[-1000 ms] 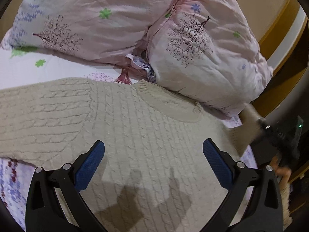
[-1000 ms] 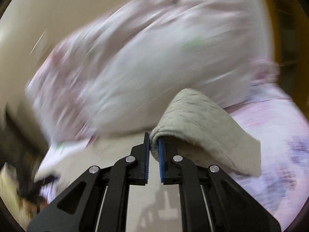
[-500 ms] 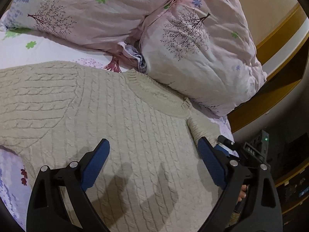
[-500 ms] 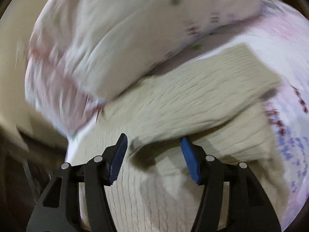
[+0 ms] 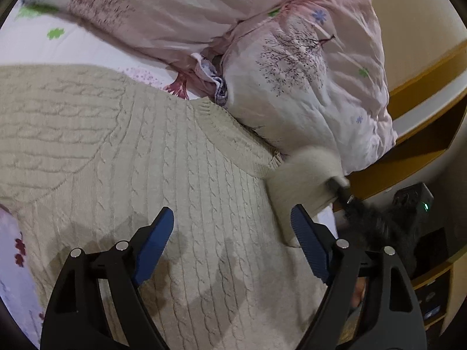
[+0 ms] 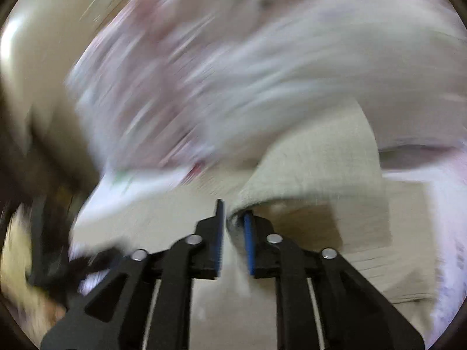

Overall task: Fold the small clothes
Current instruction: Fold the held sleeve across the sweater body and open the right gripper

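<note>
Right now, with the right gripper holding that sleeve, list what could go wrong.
1. The right gripper pinches only the sleeve edge; the fast swing, shown by heavy blur, could pull it free.
2. The left gripper hangs open above the sweater, so nothing pins the body; it may drag and bunch.
3. The pillow touches the collar and may block a flat fold.
</note>
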{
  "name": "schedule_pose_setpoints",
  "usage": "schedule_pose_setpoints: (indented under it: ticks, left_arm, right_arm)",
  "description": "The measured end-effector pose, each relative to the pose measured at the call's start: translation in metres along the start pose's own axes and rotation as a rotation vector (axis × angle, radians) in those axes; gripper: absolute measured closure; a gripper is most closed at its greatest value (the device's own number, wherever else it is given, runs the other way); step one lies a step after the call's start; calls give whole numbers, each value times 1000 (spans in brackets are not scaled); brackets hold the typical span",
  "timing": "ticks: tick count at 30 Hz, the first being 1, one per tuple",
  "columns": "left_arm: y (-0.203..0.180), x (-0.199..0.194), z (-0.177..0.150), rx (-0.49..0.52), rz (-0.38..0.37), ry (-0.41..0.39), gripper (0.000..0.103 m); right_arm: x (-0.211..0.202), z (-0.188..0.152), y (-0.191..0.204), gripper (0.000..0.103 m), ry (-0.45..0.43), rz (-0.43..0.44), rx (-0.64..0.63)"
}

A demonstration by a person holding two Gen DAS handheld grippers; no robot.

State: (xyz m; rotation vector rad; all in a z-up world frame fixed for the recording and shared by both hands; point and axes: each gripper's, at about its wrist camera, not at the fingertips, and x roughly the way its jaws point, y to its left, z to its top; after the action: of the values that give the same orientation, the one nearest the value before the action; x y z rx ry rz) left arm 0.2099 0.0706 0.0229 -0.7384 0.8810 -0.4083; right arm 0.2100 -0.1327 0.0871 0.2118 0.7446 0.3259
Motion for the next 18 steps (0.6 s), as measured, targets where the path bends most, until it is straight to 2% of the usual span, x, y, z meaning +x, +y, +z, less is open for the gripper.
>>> schedule_pose_setpoints:
  ticks: [1,3,6,9,14,18]
  left_arm:
    - [2,2,0,-15,-3,3,20]
    - [5,7,-2,-39,-5,13,22]
    - [7,13,-4,-58,0,22,24]
    - [10,18,-4,-73,20,33,29]
    - [24,21,-1,-154,52,28,39]
    - [32,16,3,-199,64,10,40]
  right_arm:
    - [17,-8,20,75,73,42,-60]
    - [32,-23,37,70,149,57,-115]
    - [23,-36,23,58,165,69,-47]
    - [1,-46,-25,51,164,51,150]
    - [-31,-71,-113,51,112,-15,518]
    - [-61,-88,-160,51,15,-85,676]
